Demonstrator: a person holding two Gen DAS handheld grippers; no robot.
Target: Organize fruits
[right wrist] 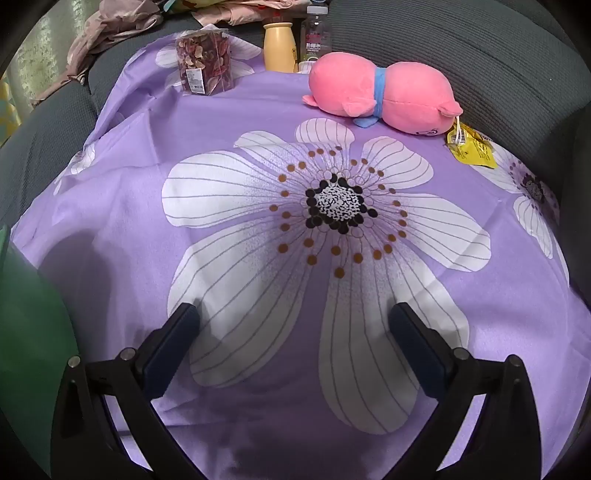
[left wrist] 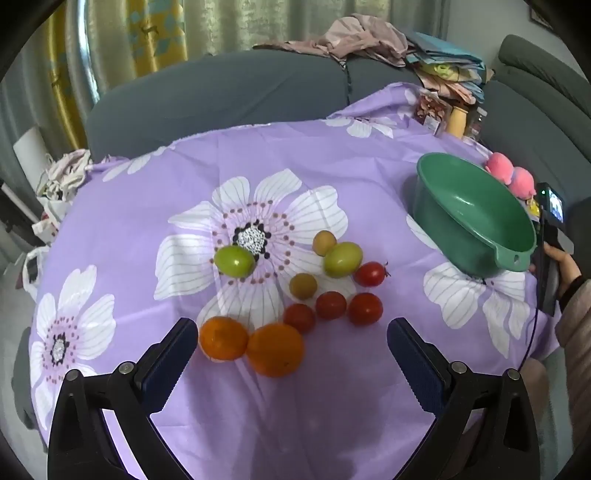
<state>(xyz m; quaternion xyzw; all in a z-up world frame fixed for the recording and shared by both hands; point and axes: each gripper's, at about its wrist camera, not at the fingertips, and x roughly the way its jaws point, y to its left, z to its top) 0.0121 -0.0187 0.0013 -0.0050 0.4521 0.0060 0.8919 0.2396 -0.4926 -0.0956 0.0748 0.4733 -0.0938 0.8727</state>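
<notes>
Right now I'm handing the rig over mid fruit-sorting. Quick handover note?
Left gripper: open, nothing held, hovering just short of the two oranges.
Right gripper: open, nothing held, over bare purple cloth.
Fruit all lies loose on the cloth: two oranges, four red tomatoes, two green tomatoes, two small yellowish fruits.
Green bowl: to the right of the fruit, nothing visible inside.
Done: nothing sorted yet.
Left: every fruit still to be sorted, presumably into the bowl.

Grey sofa (left wrist: 221,99) (curtains (left wrist: 155,26) behind)
</notes>
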